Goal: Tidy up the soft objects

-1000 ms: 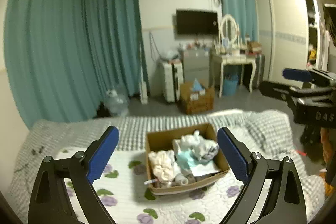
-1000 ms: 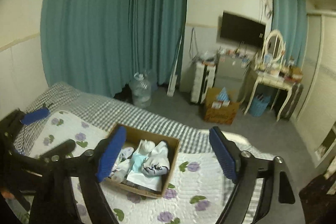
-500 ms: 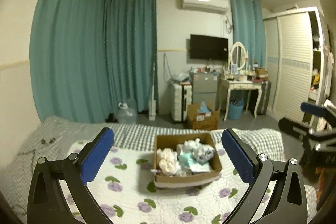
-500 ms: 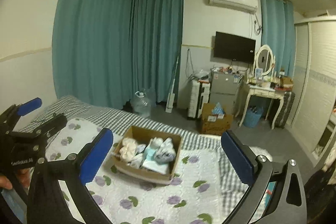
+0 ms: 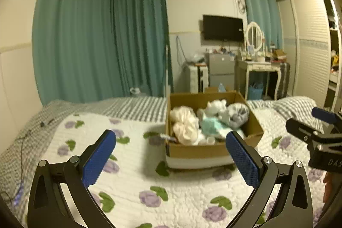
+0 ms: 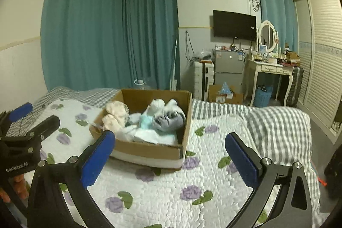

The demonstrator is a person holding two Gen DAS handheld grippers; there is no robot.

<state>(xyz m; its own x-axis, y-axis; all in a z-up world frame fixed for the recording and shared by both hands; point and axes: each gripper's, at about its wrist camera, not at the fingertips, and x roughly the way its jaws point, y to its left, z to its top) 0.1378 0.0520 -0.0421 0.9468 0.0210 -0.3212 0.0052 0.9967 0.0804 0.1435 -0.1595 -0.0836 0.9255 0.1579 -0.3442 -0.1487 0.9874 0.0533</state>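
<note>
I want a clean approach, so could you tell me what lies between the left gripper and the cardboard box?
Only bare floral quilt lies between the left gripper and the cardboard box; the left wrist view shows it.

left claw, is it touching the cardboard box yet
Apart. In the right wrist view the left claw hangs open over the floral quilt, with bare quilt showing between it and the cardboard box.

Ahead of the left hand-held gripper [image 5: 171, 150], matt black plastic with blue knurled rubbery pads [image 5: 99, 157], sits a brown matt cardboard box [image 5: 211, 151] of crumpled cream, grey and teal soft cloth pieces [image 5: 186, 121] on the white quilted, bumpy floral fabric bedspread [image 5: 181, 191]
</note>
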